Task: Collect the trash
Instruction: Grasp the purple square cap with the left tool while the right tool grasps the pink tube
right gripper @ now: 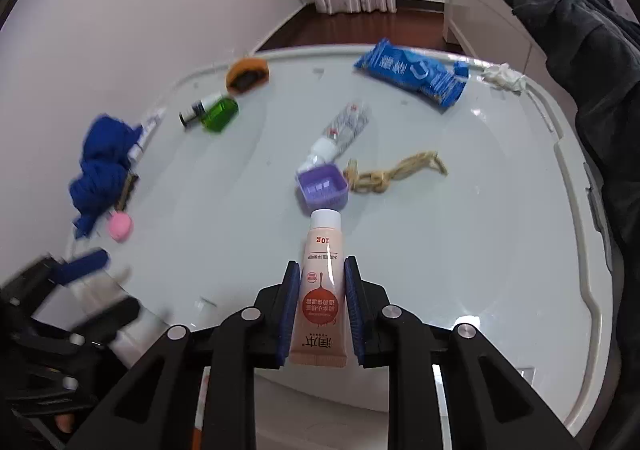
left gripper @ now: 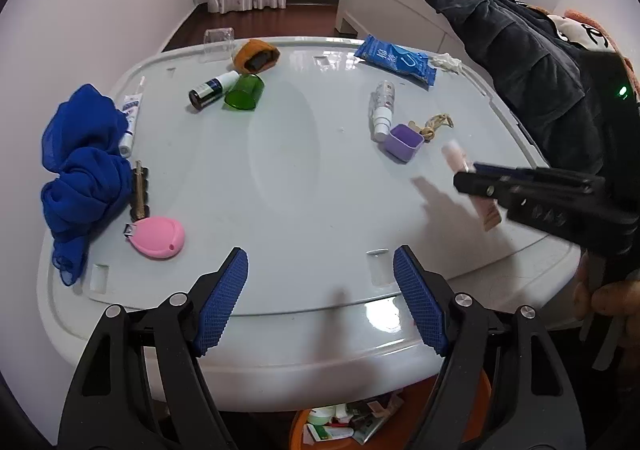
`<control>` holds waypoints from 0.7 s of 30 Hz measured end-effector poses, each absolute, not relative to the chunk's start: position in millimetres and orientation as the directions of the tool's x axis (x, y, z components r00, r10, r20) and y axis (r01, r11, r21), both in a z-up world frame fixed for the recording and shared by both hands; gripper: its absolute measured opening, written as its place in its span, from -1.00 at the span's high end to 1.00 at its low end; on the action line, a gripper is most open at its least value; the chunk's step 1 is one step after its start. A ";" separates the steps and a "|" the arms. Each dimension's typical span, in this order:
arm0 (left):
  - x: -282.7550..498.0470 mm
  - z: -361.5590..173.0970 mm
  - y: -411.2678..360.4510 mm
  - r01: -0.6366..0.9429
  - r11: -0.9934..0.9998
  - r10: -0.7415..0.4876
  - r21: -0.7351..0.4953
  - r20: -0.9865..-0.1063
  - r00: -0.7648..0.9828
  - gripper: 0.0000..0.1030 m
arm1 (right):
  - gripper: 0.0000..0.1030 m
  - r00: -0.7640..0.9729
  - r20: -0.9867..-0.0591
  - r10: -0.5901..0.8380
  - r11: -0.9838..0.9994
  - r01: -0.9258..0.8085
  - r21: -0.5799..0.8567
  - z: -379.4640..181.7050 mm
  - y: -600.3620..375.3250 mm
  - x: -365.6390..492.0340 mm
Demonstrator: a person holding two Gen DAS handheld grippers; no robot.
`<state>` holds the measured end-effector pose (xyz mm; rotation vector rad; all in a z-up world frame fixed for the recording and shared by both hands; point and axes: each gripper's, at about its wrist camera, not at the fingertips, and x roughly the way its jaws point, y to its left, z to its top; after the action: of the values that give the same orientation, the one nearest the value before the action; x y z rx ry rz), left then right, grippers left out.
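Note:
My right gripper (right gripper: pixel 322 264) is shut on a peach tube (right gripper: pixel 323 246) with a white cap, held just above the white table (right gripper: pixel 460 250). In the left wrist view that gripper (left gripper: pixel 466 179) comes in from the right with the tube (left gripper: pixel 490 215) blurred between its pads. At the table's near edge my left gripper (left gripper: pixel 322 250) stands open with nothing between its blue pads. A blue wipes packet (left gripper: pixel 396 59) and a crumpled tissue (left gripper: pixel 448 61) lie at the far right. An orange bin (left gripper: pixel 360 422) with scraps sits under the table.
On the table lie a purple cup (left gripper: pixel 403 141), a clear spray bottle (left gripper: pixel 382 105), a rope loop (left gripper: pixel 436 123), a green cup (left gripper: pixel 245 91), a dark bottle (left gripper: pixel 210 89), an orange pouch (left gripper: pixel 256 54), a blue scarf (left gripper: pixel 84 165) and a pink clipper case (left gripper: pixel 158 238). Dark clothing (left gripper: pixel 520 49) hangs at the right.

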<state>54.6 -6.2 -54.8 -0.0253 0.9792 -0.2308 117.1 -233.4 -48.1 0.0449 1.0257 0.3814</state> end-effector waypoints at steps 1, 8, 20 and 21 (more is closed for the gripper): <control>55.7 -54.6 -6.5 0.192 0.969 -0.234 -0.153 -0.814 0.531 -0.43 | 0.55 0.471 -0.817 0.334 0.933 -0.286 0.216 -43.6 -235.6 116.9; 87.9 -45.9 -38.3 0.300 0.924 -0.366 -0.238 -0.780 0.508 -0.43 | 0.55 0.551 -0.759 0.348 0.936 -0.255 0.244 -9.5 -262.6 121.8; 167.4 -92.8 -101.9 0.363 0.912 -0.361 -0.192 -0.795 0.487 -0.28 | 0.55 0.564 -0.744 0.358 0.933 -0.231 0.275 -4.1 -293.6 119.6; 171.4 -95.6 -103.1 0.355 0.918 -0.347 -0.178 -0.796 0.497 -0.24 | 0.55 0.563 -0.744 0.360 0.933 -0.232 0.276 -4.2 -293.9 119.0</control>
<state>171.4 -103.1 -95.6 0.0091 0.9615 -0.4246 119.0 -293.9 -4.2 0.1528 0.9087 0.3502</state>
